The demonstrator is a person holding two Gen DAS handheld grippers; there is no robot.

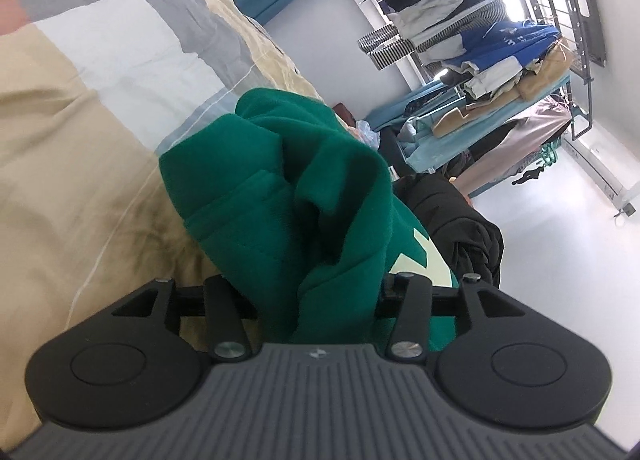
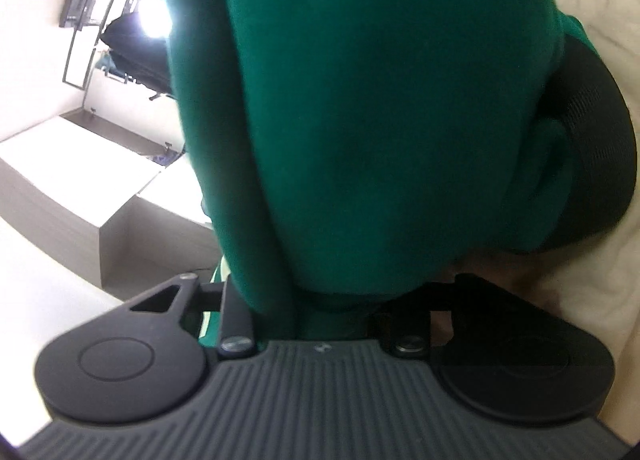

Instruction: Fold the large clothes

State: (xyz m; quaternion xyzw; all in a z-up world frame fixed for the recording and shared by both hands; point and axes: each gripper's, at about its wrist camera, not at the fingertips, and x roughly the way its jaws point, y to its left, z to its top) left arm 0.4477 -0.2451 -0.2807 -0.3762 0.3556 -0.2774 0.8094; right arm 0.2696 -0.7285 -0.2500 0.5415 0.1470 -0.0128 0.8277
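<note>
The green sweatshirt [image 1: 304, 196] runs from between the fingers of the left hand-held gripper [image 1: 316, 300] toward twelve o'clock, bunched over the patchwork bed cover [image 1: 100, 108]. Cloth fills the gap, yet the pads are hidden, so I cannot tell whether they press.

In the right wrist view the same sweatshirt [image 2: 380, 120] fills the frame from the right hand-held gripper [image 2: 340, 300] upward to twelve; the grip is likewise unclear. Both sit equally close, each at an end.
</note>
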